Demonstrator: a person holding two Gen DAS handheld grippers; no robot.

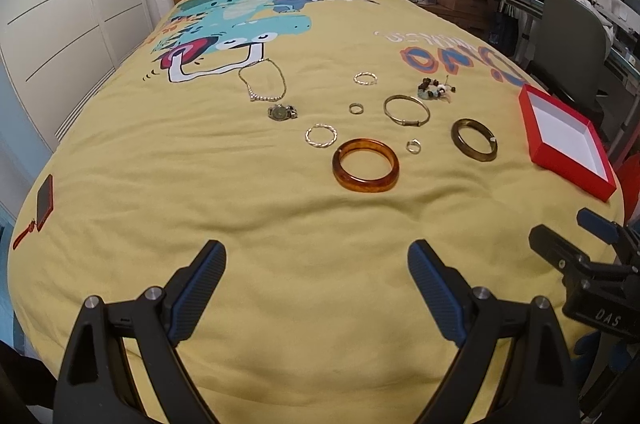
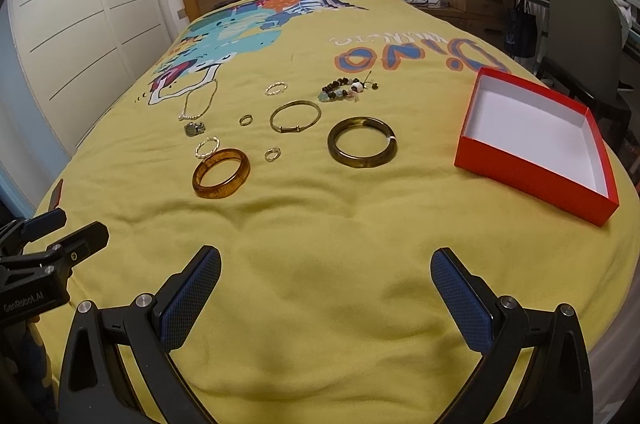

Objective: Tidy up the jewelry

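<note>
Both tools [image 1: 316,264] [image 2: 326,272] agape over bare bedspread [image 2: 320,304], jewelry beyond.

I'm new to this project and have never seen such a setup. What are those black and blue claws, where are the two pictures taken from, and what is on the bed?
The claws are two handheld grippers, one in each of a person's hands; no robot arm is involved. Each carries a fisheye camera looking forward along its fingers, so one picture shows the left gripper, the other the right gripper. Both are open and hold nothing. On the yellow bedspread lie an amber bangle, a dark bangle, a thin metal bangle, small rings, a necklace, a watch and a beaded bracelet. An empty red box sits to the right.
</note>
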